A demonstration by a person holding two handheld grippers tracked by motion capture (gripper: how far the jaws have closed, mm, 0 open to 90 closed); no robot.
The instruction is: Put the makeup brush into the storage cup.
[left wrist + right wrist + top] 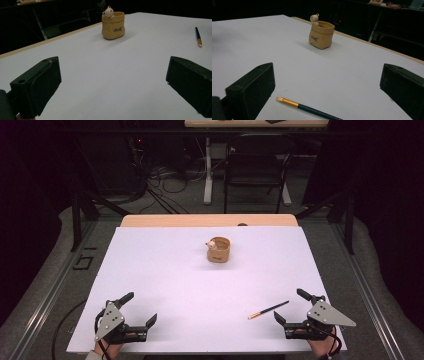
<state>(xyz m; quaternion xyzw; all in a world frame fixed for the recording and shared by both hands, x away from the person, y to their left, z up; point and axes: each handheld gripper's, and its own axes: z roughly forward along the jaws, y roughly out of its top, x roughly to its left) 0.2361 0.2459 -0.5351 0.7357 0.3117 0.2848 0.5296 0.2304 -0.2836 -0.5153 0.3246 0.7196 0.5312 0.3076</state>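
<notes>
A tan sack-shaped pot [219,250] with a small bear figure on its rim stands upright at the table's middle, toward the far side. It also stands ahead in the left gripper view [113,26] and the right gripper view [321,35]. A slim brush [268,310] with a dark handle, gold ferrule and pale tip lies flat at the front right. My right gripper [288,304] is open just right of the brush, which lies low between its jaws [307,108]. My left gripper [142,306] is open at the front left, holding nothing; the brush [198,37] lies far to its right.
A white sheet [165,270] covers the table, with a wooden strip [200,220] bare along the far edge. Beyond the table stand a dark chair [257,170] and floor cables. A person's hands hold both grippers at the near edge.
</notes>
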